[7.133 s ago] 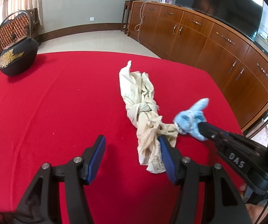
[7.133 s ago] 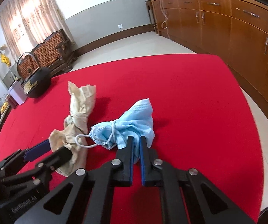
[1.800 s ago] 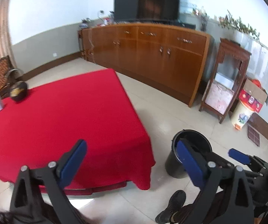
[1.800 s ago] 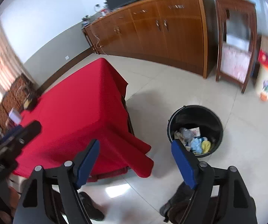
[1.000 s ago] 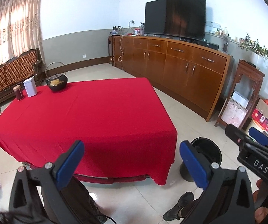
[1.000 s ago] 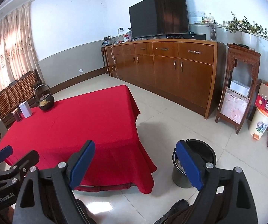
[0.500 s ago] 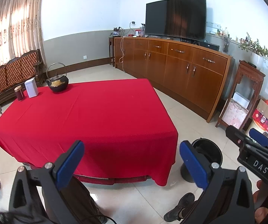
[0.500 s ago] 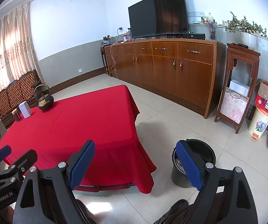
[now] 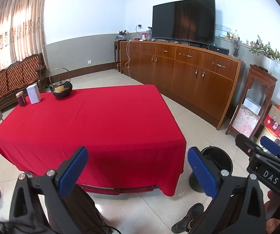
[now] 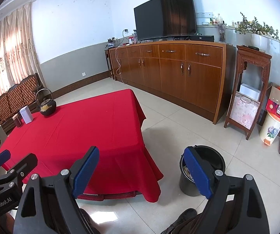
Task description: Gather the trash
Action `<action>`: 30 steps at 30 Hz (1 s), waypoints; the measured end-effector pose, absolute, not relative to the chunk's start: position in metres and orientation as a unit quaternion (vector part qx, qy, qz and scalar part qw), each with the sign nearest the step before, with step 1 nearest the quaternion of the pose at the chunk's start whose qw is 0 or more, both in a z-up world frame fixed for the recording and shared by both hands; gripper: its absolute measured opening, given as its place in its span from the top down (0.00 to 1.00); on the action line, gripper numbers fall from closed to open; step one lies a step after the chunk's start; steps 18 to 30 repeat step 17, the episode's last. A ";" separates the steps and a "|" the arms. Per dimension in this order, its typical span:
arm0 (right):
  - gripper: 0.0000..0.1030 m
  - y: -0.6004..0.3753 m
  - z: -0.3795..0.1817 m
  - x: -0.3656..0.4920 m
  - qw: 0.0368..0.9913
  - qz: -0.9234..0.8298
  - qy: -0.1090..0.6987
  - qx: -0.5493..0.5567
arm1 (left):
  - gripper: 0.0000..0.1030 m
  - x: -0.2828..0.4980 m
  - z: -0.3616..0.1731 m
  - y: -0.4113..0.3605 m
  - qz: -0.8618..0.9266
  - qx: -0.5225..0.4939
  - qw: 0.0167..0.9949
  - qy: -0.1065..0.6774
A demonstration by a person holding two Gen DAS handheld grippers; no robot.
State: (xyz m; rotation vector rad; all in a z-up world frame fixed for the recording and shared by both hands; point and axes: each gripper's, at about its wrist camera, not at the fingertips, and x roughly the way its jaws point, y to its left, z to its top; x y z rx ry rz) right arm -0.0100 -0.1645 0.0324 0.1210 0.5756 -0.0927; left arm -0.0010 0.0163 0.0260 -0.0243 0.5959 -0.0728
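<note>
A black trash bin (image 10: 212, 159) stands on the tiled floor right of the red-clothed table (image 10: 85, 124); some trash shows inside it. It also shows in the left wrist view (image 9: 220, 158), partly behind a finger. My left gripper (image 9: 138, 169) is open and empty, held back from the table's near edge. My right gripper (image 10: 142, 169) is open and empty, above the floor near the bin. No trash is on the table (image 9: 93, 120).
A black teapot (image 9: 61, 89), a white tin (image 9: 33, 93) and a dark jar (image 9: 21, 99) stand at the table's far left. A long wooden sideboard (image 9: 181, 78) with a TV lines the wall. A wooden stand (image 10: 247, 93) and a box are at right.
Both grippers held steady over the last second, with the view barely shifting. Earlier the right gripper was shut on a blue mask at the table; now both are open and empty.
</note>
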 end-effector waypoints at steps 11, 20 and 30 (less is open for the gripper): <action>0.13 -0.165 0.033 -0.011 0.957 -0.046 0.281 0.061 | 0.01 0.001 0.029 0.016 -0.047 -0.009 0.955 0.293; 0.13 -0.167 0.031 -0.009 0.957 -0.049 0.278 0.064 | 0.01 0.000 0.034 0.022 -0.073 -0.019 0.964 0.255; 0.13 -0.167 0.031 -0.009 0.957 -0.049 0.278 0.064 | 0.01 0.000 0.034 0.022 -0.073 -0.019 0.964 0.255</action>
